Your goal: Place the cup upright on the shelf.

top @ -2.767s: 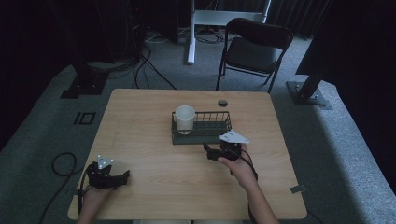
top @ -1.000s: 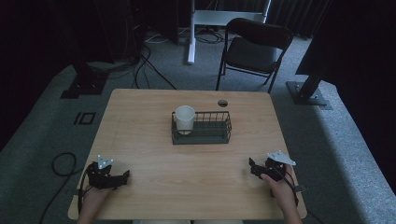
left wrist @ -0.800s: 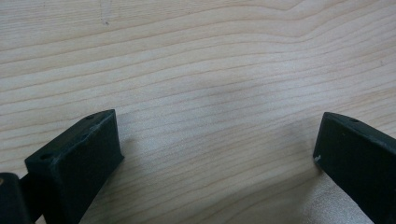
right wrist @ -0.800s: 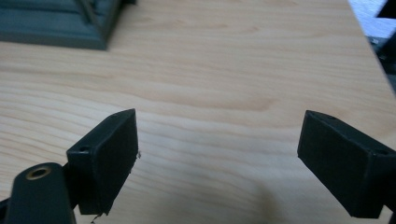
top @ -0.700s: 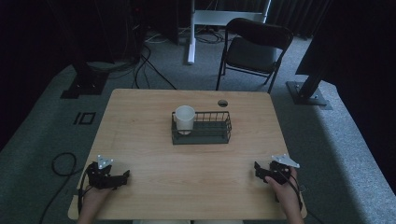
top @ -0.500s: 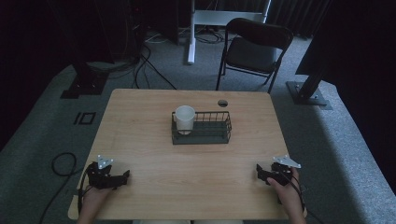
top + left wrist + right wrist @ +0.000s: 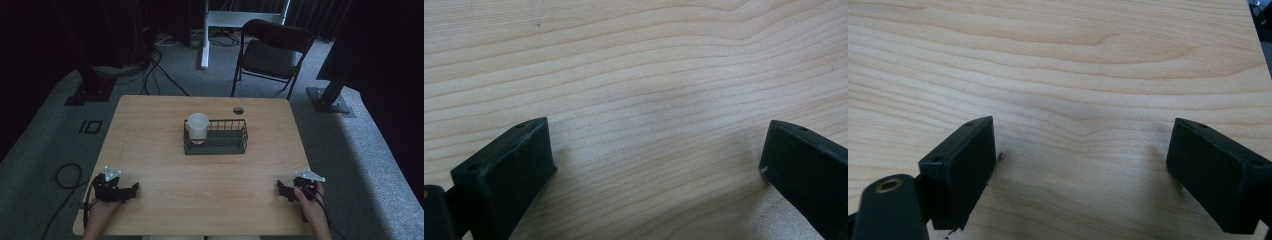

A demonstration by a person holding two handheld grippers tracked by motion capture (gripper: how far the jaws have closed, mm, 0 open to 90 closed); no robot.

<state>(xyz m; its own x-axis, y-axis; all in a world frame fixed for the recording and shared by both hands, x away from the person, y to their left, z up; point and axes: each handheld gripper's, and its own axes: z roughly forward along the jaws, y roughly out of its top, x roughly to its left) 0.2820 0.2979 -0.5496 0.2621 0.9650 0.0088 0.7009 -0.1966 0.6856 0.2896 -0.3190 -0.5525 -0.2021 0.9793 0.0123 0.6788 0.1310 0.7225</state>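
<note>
One white cup [image 7: 198, 127] in one wire basket [image 7: 235, 145]; two grippers, left gripper [image 7: 131, 189], right gripper [image 7: 281, 188].

High view: fixed above the person's side, facing forward and down, far enough off to take in the whole bench [image 7: 165, 150], the surrounding carpet and a chair [image 7: 272, 50] beyond the far edge. Left gripper view: mounted on the left gripper [image 7: 131, 188], looking along its fingers [image 7: 506, 172], very close to the bench top. Right gripper view: mounted on the right gripper [image 7: 281, 188], equally close, fingers [image 7: 960, 167] at the bottom. All three views share the wood-grain bench surface.
</note>
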